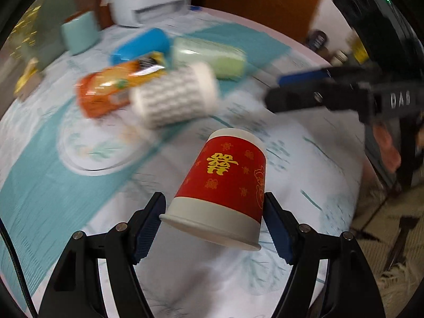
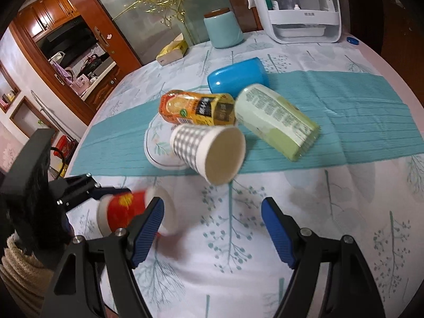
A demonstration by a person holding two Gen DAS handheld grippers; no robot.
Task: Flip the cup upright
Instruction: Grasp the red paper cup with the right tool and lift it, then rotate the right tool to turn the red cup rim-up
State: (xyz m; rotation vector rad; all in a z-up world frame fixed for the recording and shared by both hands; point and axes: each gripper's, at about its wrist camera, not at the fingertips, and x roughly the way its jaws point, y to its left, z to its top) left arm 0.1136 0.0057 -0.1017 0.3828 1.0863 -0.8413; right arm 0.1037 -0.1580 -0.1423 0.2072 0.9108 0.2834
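Note:
A red paper cup (image 1: 228, 182) with gold characters is held between the fingers of my left gripper (image 1: 214, 212), rim toward the camera and base pointing away, tilted. The left gripper is shut on it near the rim. In the right wrist view the same red cup (image 2: 124, 209) appears blurred at the left, held by the left gripper (image 2: 106, 196) above the tablecloth. My right gripper (image 2: 212, 212) is open and empty over the tablecloth; it also shows in the left wrist view (image 1: 275, 90) at the right.
A checkered paper cup (image 2: 206, 151) lies on its side by a white plate (image 2: 159, 156). Behind it lie an orange bottle (image 2: 196, 108), a blue cup (image 2: 238, 78) and a green carton (image 2: 275, 122). A teal canister (image 2: 222, 29) and white appliance (image 2: 299, 8) stand at the back.

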